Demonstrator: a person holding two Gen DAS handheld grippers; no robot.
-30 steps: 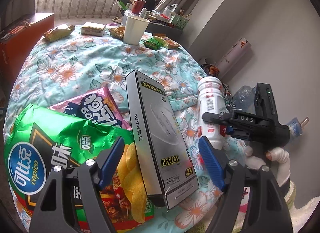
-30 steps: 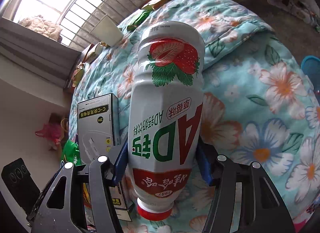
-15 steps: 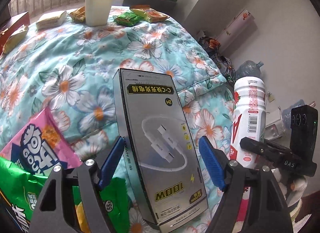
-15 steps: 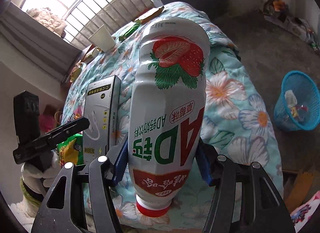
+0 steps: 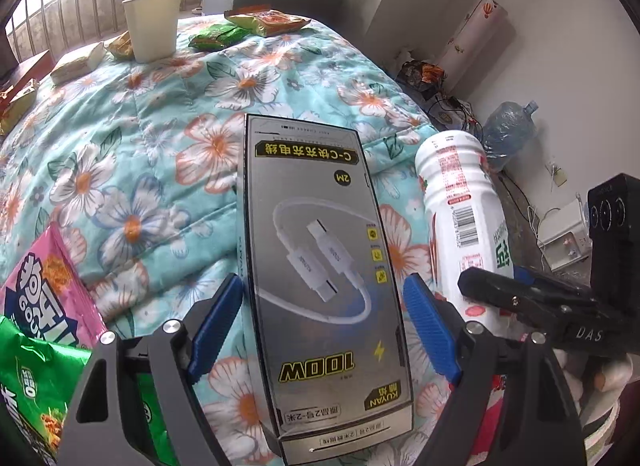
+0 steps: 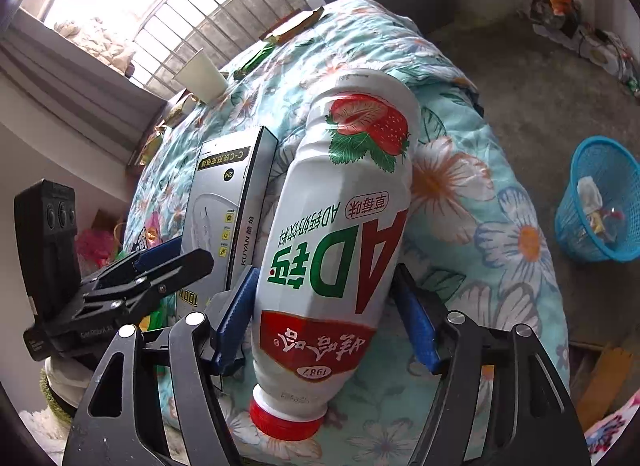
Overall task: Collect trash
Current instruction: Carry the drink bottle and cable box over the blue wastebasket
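Silver cable box [image 5: 324, 286] sits between the opening left hand-held gripper [image 5: 322, 326]; the right hand-held gripper [image 6: 326, 322] loosens around the strawberry milk bottle [image 6: 336, 234].

On the bed [image 5: 120, 153]: one cable box [image 5: 320, 266], one bottle [image 6: 340, 234], one paper cup [image 5: 152, 21], and two chip bags [image 5: 36, 346]. On the floor: one blue basket [image 6: 600, 205].

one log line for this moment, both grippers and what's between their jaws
left gripper: jaws opening, cable box between, left pad touching | right gripper: jaws opening, milk bottle between, gaps showing | blue basket: on floor, part filled
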